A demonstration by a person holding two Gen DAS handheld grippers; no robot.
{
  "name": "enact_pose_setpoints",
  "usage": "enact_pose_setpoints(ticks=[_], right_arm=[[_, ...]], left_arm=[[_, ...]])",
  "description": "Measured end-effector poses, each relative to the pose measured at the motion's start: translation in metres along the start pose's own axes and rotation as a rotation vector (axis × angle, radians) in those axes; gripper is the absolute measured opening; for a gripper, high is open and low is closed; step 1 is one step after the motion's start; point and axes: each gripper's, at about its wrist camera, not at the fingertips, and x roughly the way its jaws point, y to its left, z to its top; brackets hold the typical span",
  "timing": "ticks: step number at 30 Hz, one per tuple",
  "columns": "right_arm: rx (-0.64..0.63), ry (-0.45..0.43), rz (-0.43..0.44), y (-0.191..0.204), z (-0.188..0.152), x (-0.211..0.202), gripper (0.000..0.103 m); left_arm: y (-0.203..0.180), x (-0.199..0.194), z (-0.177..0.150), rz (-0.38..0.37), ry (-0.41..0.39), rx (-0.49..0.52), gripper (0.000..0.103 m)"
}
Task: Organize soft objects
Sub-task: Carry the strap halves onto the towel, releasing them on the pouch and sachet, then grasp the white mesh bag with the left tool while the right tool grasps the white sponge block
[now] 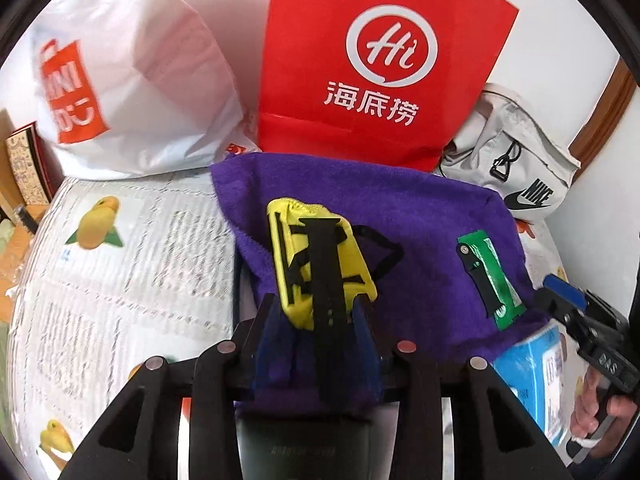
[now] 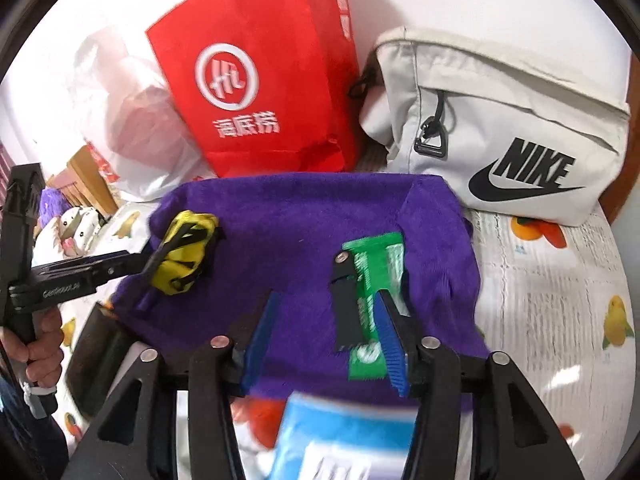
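One purple towel (image 2: 304, 240), two clips on it, three bags behind, one blue packet (image 2: 344, 432) nearby, two grippers.

Bright even light; fisheye-bent, dark-vignetted edges; slight motion blur.

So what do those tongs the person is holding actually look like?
Each is a black plastic pistol-grip tool. The left tongs and right tongs carry ribbed blue pads on two black fingers, mounted on triangular black brackets with round silver bolts. Small white lettering runs along the left one's body.
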Motion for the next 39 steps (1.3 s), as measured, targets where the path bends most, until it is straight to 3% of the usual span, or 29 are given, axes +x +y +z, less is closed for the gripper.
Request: enact_pose_setpoints(ticks=[7, 17, 21, 28, 31, 35, 39], right_arm=[[-0.021, -0.04, 0.067, 0.04, -0.042, -0.038, 0.066], [-0.053, 0.029, 0.163, 0.112, -0.068, -0.023, 0.066], [-0.052, 0.067, 0.169, 0.132, -0.067, -0.007, 0.066], [-0.074, 0.146, 0.106, 0.144, -0.069, 0.024, 0.065], [-0.079, 0.175, 0.083, 0.145, -0.071, 0.034, 0.062], [-0.055, 0.193, 0.139, 0.143, -0.07, 0.036, 0.038], [-0.051, 0.179, 0.138, 0.144, -0.07, 0.031, 0.037]], left_arm=[[0.011, -0.036, -0.031, -0.01, -0.02, -0.019, 0.039], [0.045, -0.067, -0.069, 0.013, -0.04, -0.052, 0.042], [0.064, -0.075, -0.08, 0.024, -0.052, -0.071, 0.042], [0.085, -0.08, -0.093, 0.009, -0.055, -0.09, 0.042], [0.091, -0.079, -0.095, -0.001, -0.054, -0.102, 0.042], [0.097, -0.079, -0.099, -0.009, -0.049, -0.116, 0.042], [0.099, -0.081, -0.103, -0.01, -0.047, -0.122, 0.042]])
